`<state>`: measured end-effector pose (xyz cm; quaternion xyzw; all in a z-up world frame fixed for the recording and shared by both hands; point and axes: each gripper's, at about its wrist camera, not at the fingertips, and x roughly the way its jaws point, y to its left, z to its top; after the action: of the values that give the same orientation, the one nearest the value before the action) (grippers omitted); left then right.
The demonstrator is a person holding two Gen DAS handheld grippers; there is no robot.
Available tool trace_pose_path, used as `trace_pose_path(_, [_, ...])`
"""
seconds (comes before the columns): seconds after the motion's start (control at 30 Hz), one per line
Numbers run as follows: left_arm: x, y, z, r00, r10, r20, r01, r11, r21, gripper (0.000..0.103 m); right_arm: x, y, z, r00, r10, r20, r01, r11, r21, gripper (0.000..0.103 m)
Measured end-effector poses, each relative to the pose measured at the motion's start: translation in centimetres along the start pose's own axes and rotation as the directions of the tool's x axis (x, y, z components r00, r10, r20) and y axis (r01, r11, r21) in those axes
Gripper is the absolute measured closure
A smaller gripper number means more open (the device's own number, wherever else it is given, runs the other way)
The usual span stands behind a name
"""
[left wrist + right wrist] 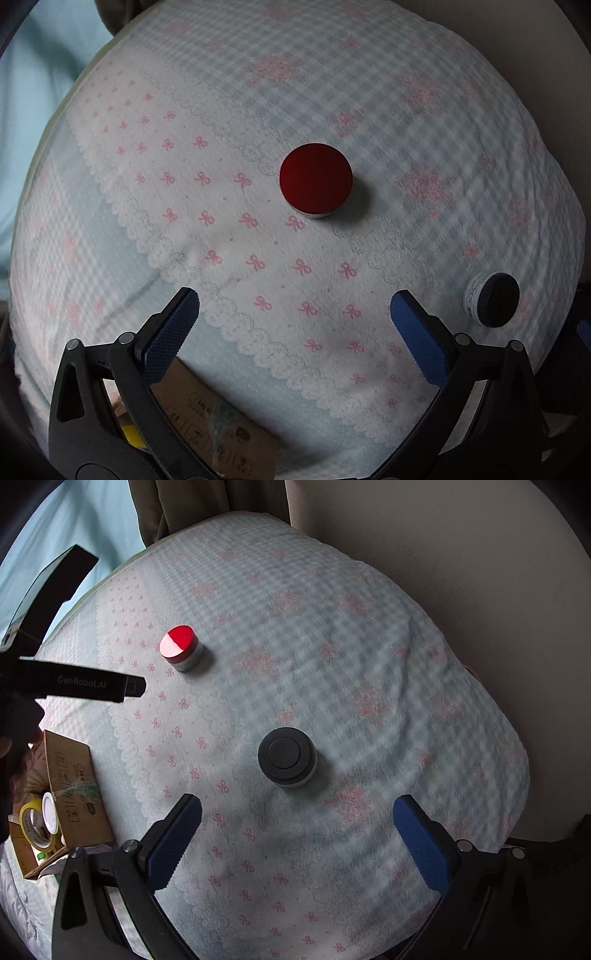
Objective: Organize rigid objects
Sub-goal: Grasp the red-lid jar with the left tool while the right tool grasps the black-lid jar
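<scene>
- The left gripper (295, 325) has its blue-padded fingers (170, 332) spread wide and holds nothing; it hangs above the cloth, pointed toward the jar ahead.
- The right gripper (297, 834) likewise has its blue fingers (421, 845) wide apart and empty, with the dark jar lying just ahead of them, between their lines.
- The small round jar with a red lid and pale body (316, 182) stands upright ahead of the left fingers, apart from them.
- The small round jar with a black lid and white labelled body (287, 757) stands upright near the right fingers, well apart from the red one.
- Both jars rest on the pale blue checked cloth with pink bows and lace print (332, 664), which covers a soft, cushion-like surface.
- At the cloth's near left edge sits an open brown cardboard box (68, 786) holding a roll of yellow tape (35, 825) and a white round thing.
- Judged from this, the organizing is at an early stage: neither jar is gripped, both probably remain to be collected, perhaps into the box.
</scene>
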<state>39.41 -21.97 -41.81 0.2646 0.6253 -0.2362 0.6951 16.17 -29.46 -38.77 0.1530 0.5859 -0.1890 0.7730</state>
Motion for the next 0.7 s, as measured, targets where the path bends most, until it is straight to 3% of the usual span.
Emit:
trace_pose_path(0.2, [4.3,0.2,3.7,0.999,-0.022,-0.024,0.022,1.0,0.013,0.001,5.0,0.9,0.0,0.998,0.021,-0.054,-0.024,0.998,-0.057,0.002])
trace_pose_path(0.4, [6.7,-0.9,4.8,0.999,0.01,-0.041,-0.006,0.996,0.092,0.007,8.6,2.0,0.9,0.998,0.014,-0.062,-0.019,0.996,-0.083,0.017])
trace_pose_path(0.6, [7.7,-1.5,6.7,0.999,0.005,-0.04,-0.001,0.995,0.102,0.024,10.5,1.4,1.8,0.998,0.004,-0.069,-0.009,0.998,-0.063,0.021])
trace_pose_path(0.7, [7.4,-1.6,8.0,1.0,0.003,-0.024,0.0,0.996,0.095,0.03,10.8,1.0,2.0,0.997,0.018,-0.072,-0.021,0.998,-0.053,0.038])
